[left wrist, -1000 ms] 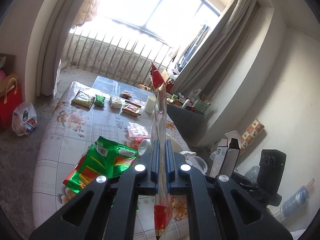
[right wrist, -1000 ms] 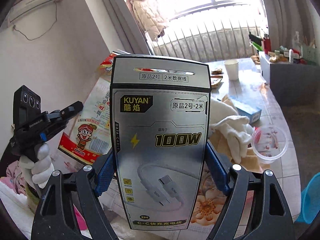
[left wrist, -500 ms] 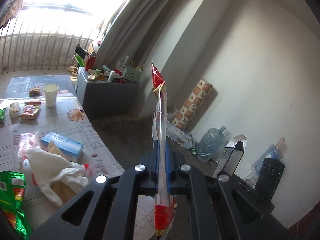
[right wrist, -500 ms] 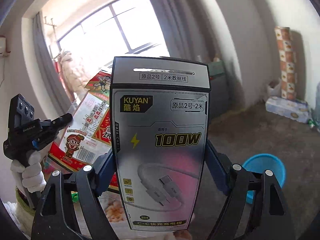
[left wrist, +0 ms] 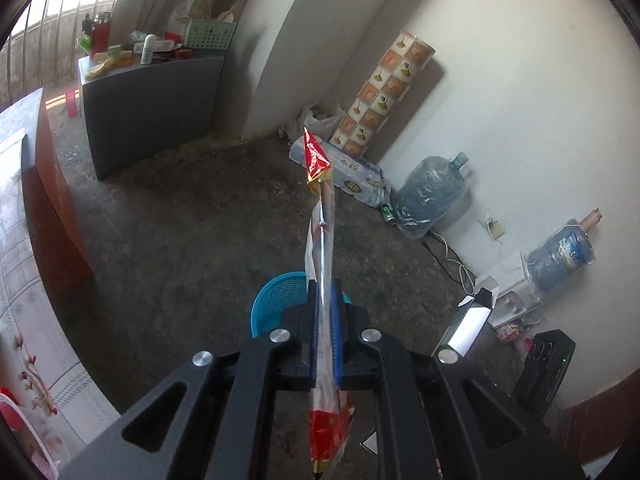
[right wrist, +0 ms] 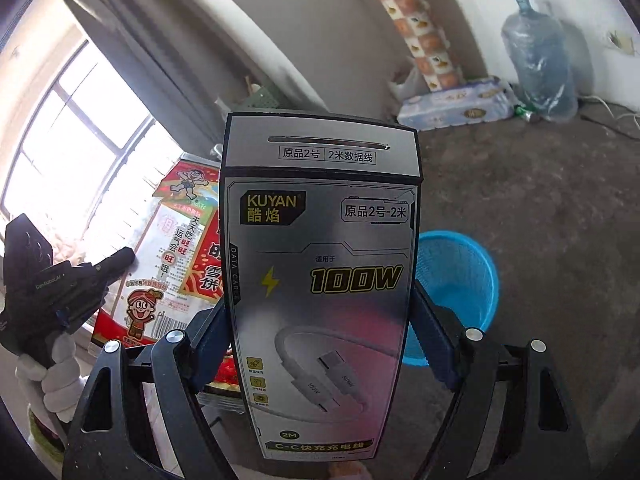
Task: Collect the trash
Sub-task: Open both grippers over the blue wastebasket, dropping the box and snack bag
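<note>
Carrying: you're hauling two bits of trash toward the blue bin (right wrist: 456, 292).
Left gripper (left wrist: 325, 320): pinching the snack wrapper (left wrist: 320, 216) edge-on.
Right gripper (right wrist: 320, 344): clamping the cable box (right wrist: 320, 280).
Bin: sitting at 3 o'clock behind the box.
Next: you're probably needing both loads above the rim before letting go.

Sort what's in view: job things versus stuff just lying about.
Job: snack wrapper in left gripper; cable box in right gripper; blue bin.

Lying about: water jugs, patterned roll, tissue pack, grey cabinet.
</note>
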